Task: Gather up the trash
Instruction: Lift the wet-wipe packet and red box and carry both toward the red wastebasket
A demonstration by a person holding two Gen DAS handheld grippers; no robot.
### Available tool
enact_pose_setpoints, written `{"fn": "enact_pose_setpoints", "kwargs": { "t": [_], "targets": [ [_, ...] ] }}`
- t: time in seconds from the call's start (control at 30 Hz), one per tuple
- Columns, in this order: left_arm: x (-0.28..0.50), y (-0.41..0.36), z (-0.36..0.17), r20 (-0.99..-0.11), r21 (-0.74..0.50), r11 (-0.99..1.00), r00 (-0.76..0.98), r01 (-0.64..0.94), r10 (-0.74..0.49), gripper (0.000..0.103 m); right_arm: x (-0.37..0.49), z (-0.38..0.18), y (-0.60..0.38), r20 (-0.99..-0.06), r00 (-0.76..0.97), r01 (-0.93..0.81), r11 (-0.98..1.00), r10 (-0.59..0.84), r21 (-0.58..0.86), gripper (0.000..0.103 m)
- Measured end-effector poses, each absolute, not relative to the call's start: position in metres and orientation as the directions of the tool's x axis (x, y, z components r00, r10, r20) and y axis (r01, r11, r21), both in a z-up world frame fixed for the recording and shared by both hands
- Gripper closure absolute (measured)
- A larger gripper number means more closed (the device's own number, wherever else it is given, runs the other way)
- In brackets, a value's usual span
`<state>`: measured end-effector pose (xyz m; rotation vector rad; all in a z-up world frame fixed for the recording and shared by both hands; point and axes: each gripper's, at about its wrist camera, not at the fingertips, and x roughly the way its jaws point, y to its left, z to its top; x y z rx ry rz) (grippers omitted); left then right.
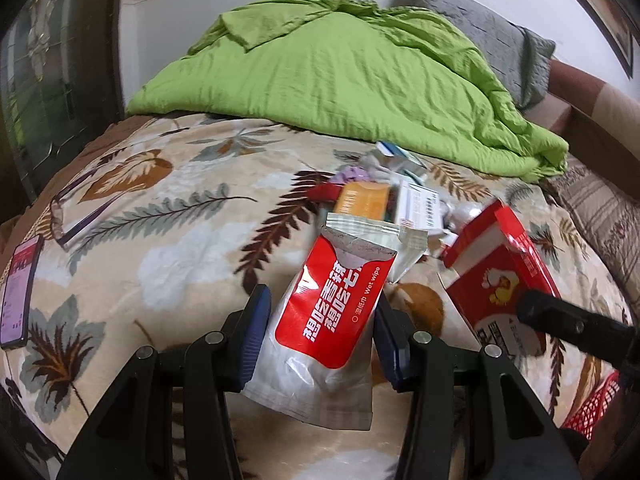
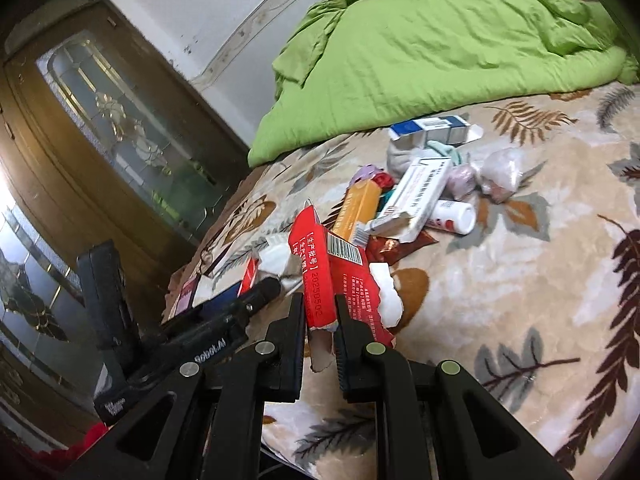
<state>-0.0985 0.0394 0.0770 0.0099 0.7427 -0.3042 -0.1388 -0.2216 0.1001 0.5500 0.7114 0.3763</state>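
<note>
Left tool (image 1: pixel 320 320) is clamped on a red wet-wipe packet (image 1: pixel 332 312), held upright above the bed (image 1: pixel 180 240); right tool (image 2: pixel 318 328), level and pointing forward, pinches a torn red box (image 2: pixel 320 280), trash pile (image 2: pixel 416 192) beyond.

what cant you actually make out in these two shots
- Left wrist view: the lower end of the wet wipe packet sits behind the left gripper; its print is cut by the torn flap.
- Left wrist view: the phone screen is too small to read, and the red basket is cut off by the edge.
- Right wrist view: the torn red box end is hidden inside the right gripper.
- Right wrist view: the pile's labels are too small.
</note>
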Motion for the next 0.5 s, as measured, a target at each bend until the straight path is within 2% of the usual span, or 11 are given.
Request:
{"fn": "enact_pose_setpoints", "kwargs": {
  "t": [0.1, 0.23, 0.5],
  "targets": [
    [-0.105, 0.033, 0.078, -0.668, -0.099, 0.948, 0.686, 0.301, -0.288, 0.055, -0.149, 0.118, -0.233, -0.507, 0.715, -0.127, 0.802, 0.482, 0.584, 0.089],
    [-0.112, 0.024, 0.079, -0.674, -0.093, 0.939, 0.673, 0.332, -0.304, 0.055, -0.143, 0.096, -0.182, -0.493, 0.738, -0.122, 0.811, 0.460, 0.573, 0.089],
    [-0.129, 0.010, 0.091, -0.666, -0.104, 0.918, 0.659, 0.383, -0.350, 0.055, -0.159, 0.106, -0.183, -0.473, 0.765, -0.091, 0.801, 0.437, 0.591, 0.089]
  ]
}}
